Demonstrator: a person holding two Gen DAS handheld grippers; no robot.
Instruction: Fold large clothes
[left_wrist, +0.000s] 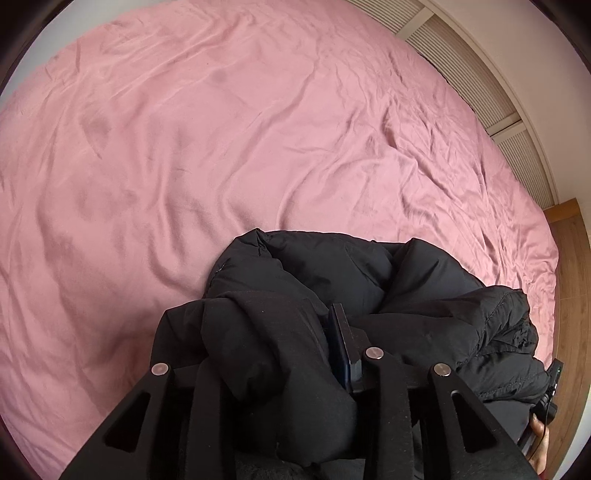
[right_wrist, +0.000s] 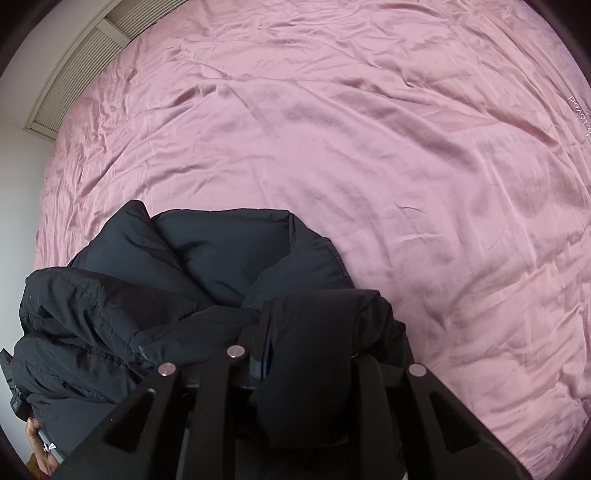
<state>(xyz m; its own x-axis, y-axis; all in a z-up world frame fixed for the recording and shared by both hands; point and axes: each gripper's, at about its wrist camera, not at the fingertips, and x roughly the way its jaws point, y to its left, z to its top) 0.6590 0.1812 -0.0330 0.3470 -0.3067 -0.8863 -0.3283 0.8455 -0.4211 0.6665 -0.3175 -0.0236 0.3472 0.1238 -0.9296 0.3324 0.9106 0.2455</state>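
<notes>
A black puffy jacket (left_wrist: 332, 269) (right_wrist: 229, 251) lies bunched at the near edge of a pink bed sheet (left_wrist: 221, 147) (right_wrist: 369, 147). My left gripper (left_wrist: 295, 314) points down into the jacket's left side. A thick fold fills the gap between its jaws, lies against the right pad (left_wrist: 341, 343) and covers the left finger. My right gripper (right_wrist: 299, 317) is at the jacket's right side, with another fold packed between its jaws against the left finger (right_wrist: 258, 343). Each view catches the other gripper at the frame edge (left_wrist: 550, 387) (right_wrist: 11, 380), with a hand (left_wrist: 539, 443) (right_wrist: 40, 454) on it.
The wrinkled sheet spreads far beyond the jacket. A slatted beige panel (left_wrist: 443, 40) (right_wrist: 74, 74) runs along the bed's far side below a white wall. Wooden floor (left_wrist: 569, 295) shows past the bed's edge. White lettering (right_wrist: 580, 114) marks the sheet at the right.
</notes>
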